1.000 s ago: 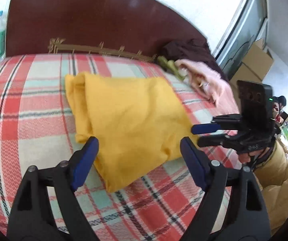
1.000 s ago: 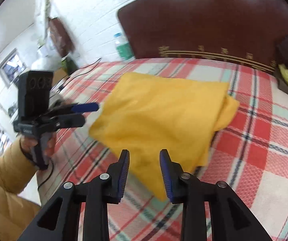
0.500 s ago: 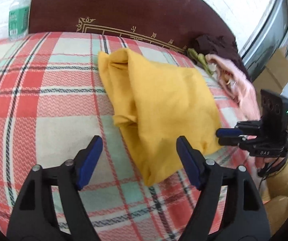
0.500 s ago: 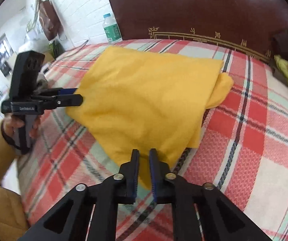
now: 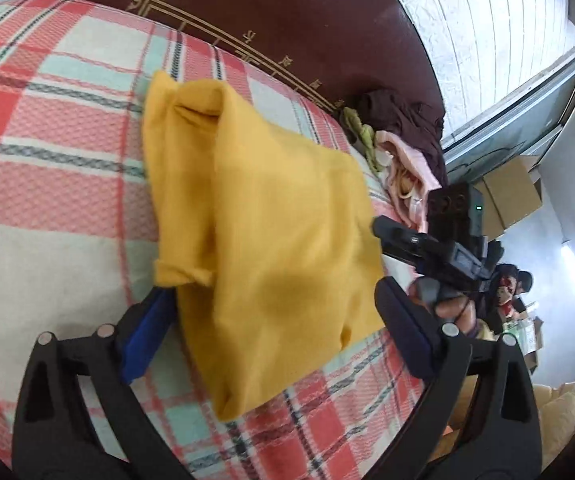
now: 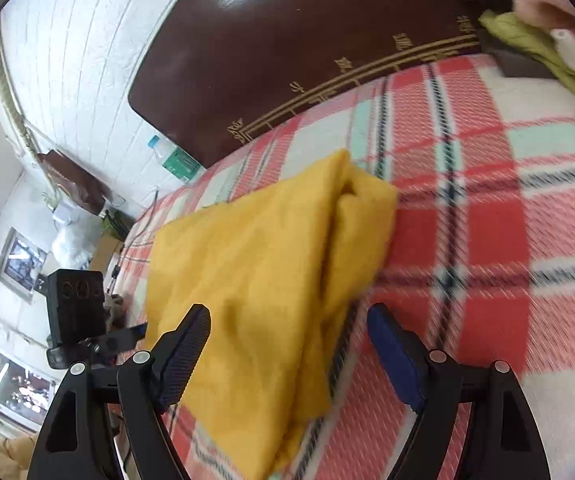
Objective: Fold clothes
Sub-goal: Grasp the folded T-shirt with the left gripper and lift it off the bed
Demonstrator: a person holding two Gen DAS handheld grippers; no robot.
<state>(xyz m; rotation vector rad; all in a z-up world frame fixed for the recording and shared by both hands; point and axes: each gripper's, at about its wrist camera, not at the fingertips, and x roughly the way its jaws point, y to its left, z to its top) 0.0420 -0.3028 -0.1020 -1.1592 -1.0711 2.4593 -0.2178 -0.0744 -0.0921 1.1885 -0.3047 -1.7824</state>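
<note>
1 yellow garment point(image 5: 271, 236), 2 grippers, 1 water bottle point(image 6: 175, 158), 1 clothes pile point(image 5: 399, 136), 1 cardboard box point(image 5: 511, 196).

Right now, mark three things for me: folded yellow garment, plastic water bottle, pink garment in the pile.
folded yellow cloth garment point(image 5: 271, 240), left wrist view, middle of its top layer.
clear plastic water bottle with green label point(image 6: 177, 161), right wrist view, on the label.
crumpled pink garment point(image 5: 405, 160), left wrist view, upper fold in the pile.

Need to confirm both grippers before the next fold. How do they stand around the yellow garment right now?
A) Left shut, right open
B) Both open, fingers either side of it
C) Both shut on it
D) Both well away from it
B: the left gripper and the right gripper both have fingers spread wide, with the folded yellow garment lying between them on the plaid bedspread.
</note>
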